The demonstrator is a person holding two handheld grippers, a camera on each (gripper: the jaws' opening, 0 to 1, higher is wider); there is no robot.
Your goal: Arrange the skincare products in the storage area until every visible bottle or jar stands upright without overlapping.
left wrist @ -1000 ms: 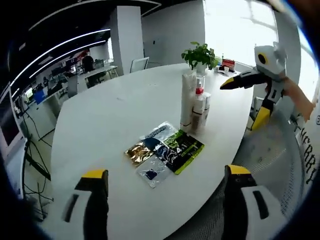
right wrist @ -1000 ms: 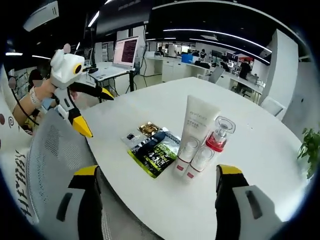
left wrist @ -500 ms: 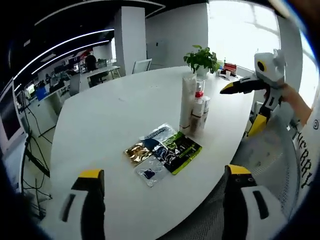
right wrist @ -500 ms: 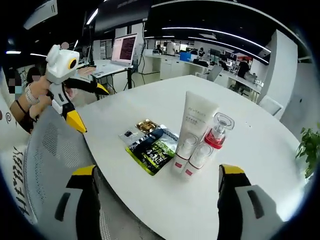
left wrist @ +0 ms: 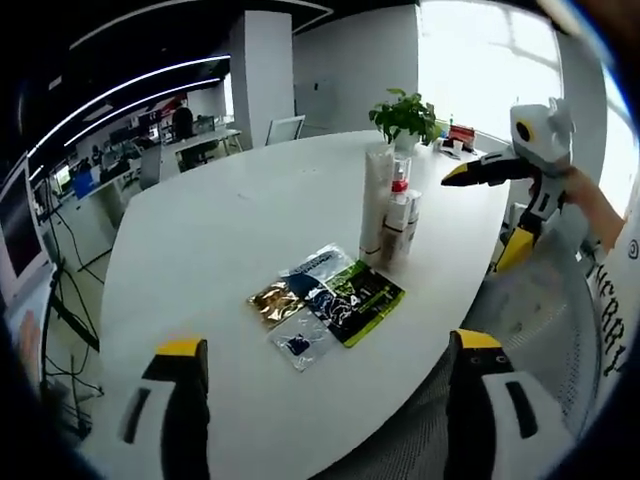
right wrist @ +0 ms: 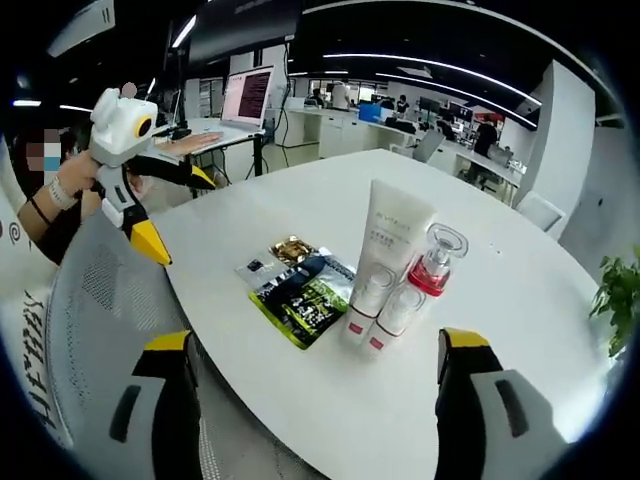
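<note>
Left gripper (left wrist: 320,400): jaws spread wide, holding nothing, raised off the near edge of the round white worktop (left wrist: 200,230); seen from the right gripper view up at the left (right wrist: 165,215), well apart from the products.
Right gripper (right wrist: 315,400): also wide apart and empty, hovering off the worktop edge; seen from the left gripper view at far right (left wrist: 500,205).
Flat sachets (right wrist: 295,285): gold, clear, dark blue and green foil packets lying flat and overlapping, nearer than the bottles.
Tall white tube (right wrist: 385,255): standing cap-down, upright, at mid-worktop.
Small white bottles with red bands (right wrist: 385,315): two, upright, just in front of the tube, apparently touching it.
Clear-capped red pump bottle (right wrist: 435,260): upright, beside the tube.
Step in hand: judged either pre-approach or final check, since every bottle looks upright already.
Next move: likely spreading the tight cluster, one gripper steadying, the other nudging.
Hard to tell: whether bottles truly touch; label print too small.
Potted green plant (left wrist: 403,115): at the far edge.
</note>
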